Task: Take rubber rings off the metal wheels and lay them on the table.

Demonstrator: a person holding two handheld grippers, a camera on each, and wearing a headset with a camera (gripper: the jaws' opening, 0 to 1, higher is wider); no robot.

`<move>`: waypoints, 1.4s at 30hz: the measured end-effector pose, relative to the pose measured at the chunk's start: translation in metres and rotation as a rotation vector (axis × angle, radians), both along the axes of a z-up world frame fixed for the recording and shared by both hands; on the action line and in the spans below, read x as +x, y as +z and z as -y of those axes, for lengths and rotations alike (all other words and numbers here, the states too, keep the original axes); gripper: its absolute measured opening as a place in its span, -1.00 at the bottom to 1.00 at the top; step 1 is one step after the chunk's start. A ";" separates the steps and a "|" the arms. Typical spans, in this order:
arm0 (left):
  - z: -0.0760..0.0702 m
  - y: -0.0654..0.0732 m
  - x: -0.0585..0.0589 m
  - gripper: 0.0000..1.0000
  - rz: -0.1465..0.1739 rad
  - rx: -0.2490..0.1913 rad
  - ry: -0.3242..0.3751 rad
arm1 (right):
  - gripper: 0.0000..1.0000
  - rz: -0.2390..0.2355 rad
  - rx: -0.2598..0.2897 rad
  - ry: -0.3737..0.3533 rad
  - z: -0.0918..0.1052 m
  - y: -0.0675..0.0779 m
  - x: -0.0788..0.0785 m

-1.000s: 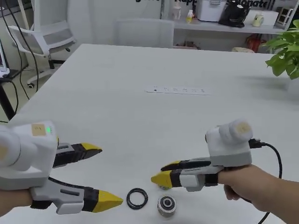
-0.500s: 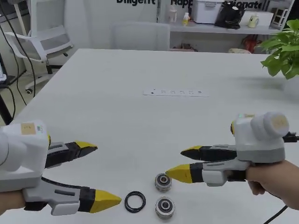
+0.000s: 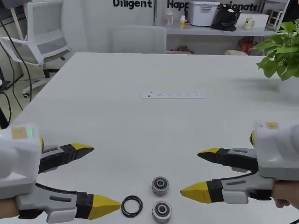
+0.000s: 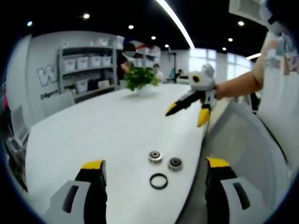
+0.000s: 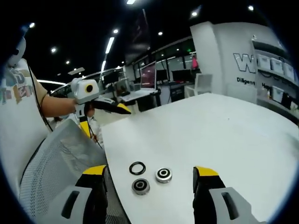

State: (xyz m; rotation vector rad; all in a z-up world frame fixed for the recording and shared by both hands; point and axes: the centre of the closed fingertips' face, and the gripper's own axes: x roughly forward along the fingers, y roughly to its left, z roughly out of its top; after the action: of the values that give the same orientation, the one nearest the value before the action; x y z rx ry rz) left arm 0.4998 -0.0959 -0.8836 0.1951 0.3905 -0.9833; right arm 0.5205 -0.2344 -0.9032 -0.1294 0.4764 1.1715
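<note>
Left gripper (image 3: 103, 176) spread wide, empty, low over the table (image 3: 140, 121); right gripper (image 3: 191, 172) equally agape, empty. Between them, flat on the table: loose ring (image 3: 131, 206), near wheel (image 3: 161, 211) just beside, far wheel (image 3: 160, 185) behind. Bins (image 4: 86, 61) on distant shelves, contents unreadable.

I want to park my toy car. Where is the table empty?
The wide stretch of table between the power strip and the left gripper and right gripper is bare, and so is the far part beyond the strip. The front edge is crowded: the rubber ring and two metal wheels lie there between the grippers.
</note>
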 end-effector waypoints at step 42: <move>-0.005 -0.004 -0.017 0.83 -0.014 -0.033 0.069 | 0.64 0.113 -0.156 -0.030 0.051 -0.008 -0.025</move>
State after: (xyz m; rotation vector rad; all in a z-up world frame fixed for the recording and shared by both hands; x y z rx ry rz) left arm 0.4831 -0.0907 -0.8876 0.1438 0.3915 -0.9233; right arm 0.4959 -0.2853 -0.9107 -0.3203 0.4682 1.0907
